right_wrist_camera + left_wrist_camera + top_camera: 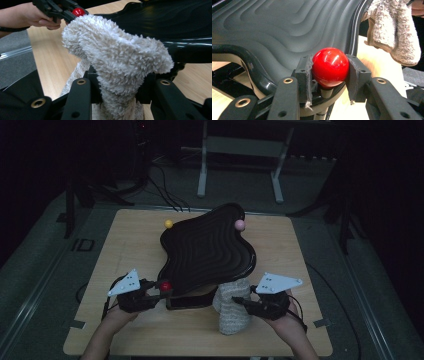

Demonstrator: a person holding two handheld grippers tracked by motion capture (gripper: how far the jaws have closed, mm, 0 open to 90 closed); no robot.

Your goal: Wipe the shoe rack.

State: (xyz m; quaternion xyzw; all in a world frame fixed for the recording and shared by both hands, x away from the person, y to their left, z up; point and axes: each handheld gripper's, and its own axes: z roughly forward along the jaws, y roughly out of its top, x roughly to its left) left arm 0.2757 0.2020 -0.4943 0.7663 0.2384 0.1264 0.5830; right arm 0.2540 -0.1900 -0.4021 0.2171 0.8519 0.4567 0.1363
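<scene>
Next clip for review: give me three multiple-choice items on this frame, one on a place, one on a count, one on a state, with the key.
1. Where is the fluffy cloth?
A. under the tray's near edge, in the right claw
B. on the floor
C. by the yellow ball

2. How many small balls sit on the black wavy tray's rim?
A. one
B. three
C. five

3. What is the left claw doing?
A. hanging open
B. gripping the cloth
C. clamping the red ball

Key: 1 A, the right claw pinches the cloth beside the tray; 2 B, a red ball, a yellow ball and a pink ball; 3 C, its pads press both sides of the red ball.
</scene>
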